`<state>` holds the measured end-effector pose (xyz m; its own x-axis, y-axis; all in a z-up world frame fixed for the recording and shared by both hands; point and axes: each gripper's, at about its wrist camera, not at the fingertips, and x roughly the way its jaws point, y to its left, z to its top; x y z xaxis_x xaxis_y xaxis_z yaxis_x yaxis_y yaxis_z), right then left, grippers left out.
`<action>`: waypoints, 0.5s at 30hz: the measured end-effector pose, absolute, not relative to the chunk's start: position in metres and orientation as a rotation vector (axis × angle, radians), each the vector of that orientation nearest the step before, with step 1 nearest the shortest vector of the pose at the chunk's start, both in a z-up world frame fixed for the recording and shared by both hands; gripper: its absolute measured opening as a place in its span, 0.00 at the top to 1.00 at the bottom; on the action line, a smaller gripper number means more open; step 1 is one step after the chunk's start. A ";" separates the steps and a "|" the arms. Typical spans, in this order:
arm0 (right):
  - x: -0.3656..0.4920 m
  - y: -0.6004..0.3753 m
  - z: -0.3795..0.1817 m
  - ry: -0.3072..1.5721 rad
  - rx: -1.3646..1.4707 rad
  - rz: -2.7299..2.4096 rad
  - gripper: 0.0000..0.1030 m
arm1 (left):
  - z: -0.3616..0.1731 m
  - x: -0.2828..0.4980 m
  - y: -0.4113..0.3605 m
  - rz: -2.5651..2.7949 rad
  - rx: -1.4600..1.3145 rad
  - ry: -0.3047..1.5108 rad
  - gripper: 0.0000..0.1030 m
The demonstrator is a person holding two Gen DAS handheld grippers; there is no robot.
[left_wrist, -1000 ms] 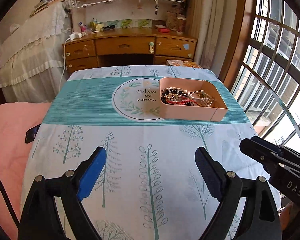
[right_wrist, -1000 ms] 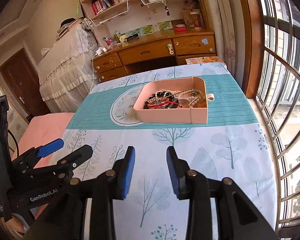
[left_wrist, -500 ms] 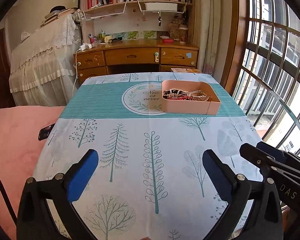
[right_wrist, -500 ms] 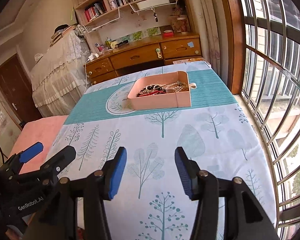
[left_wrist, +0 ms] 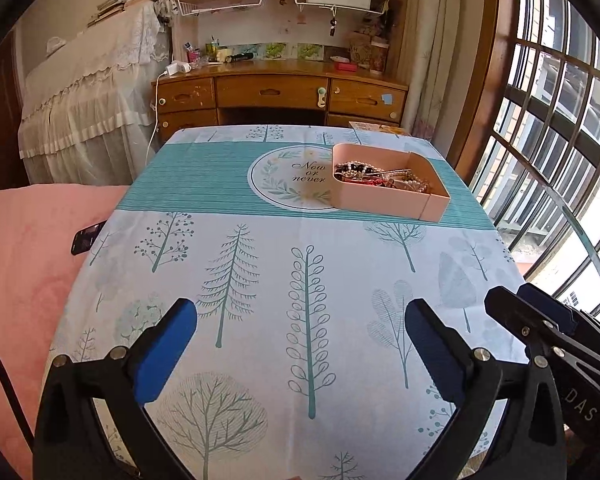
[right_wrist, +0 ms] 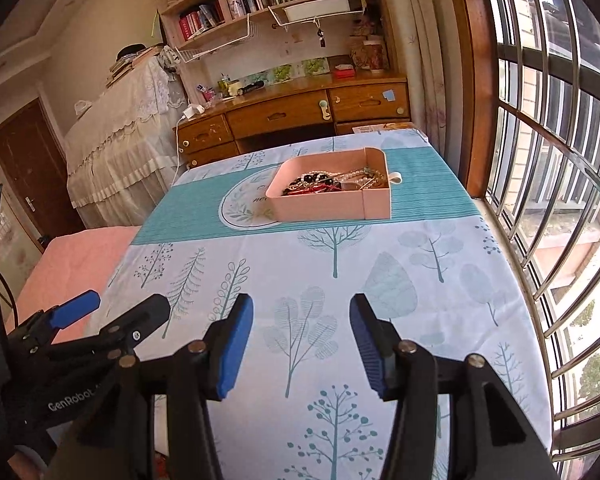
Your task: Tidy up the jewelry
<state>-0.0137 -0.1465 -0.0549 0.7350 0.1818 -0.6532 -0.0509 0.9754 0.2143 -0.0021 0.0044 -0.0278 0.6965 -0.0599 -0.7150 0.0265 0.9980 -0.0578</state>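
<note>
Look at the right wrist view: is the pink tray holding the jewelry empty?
No, the pink tray holds a tangle of jewelry, with pearl strands, dark beads and something red.

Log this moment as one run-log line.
left tool: open, empty | right tool: open, empty | jewelry: heaped in tray | tray: on cloth, untouched

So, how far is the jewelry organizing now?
All the jewelry lies in the pink tray; whether it is sorted, I cannot tell. In hand: nothing, left tool and right tool both open and empty. Nothing lies on the tablecloth.
</note>
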 end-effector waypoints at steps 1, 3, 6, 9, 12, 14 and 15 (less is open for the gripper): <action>-0.013 -0.146 -0.055 0.735 0.186 0.129 0.50 | -0.028 -0.002 0.004 -0.047 -0.045 0.801 0.01; -0.013 -0.145 -0.055 0.736 0.186 0.129 0.50 | -0.028 0.000 0.004 -0.044 -0.043 0.801 0.01; -0.011 -0.144 -0.056 0.741 0.187 0.129 0.50 | -0.028 0.000 0.005 -0.044 -0.044 0.803 0.01; -0.008 -0.143 -0.056 0.747 0.186 0.126 0.50 | -0.029 0.002 0.005 -0.044 -0.042 0.809 0.01; -0.005 -0.143 -0.057 0.752 0.186 0.125 0.50 | -0.029 0.003 0.005 -0.043 -0.040 0.810 0.01; -0.006 -0.143 -0.057 0.752 0.185 0.125 0.50 | -0.030 0.003 0.006 -0.043 -0.038 0.810 0.01; -0.006 -0.143 -0.057 0.752 0.185 0.125 0.50 | -0.030 0.004 0.006 -0.042 -0.038 0.810 0.01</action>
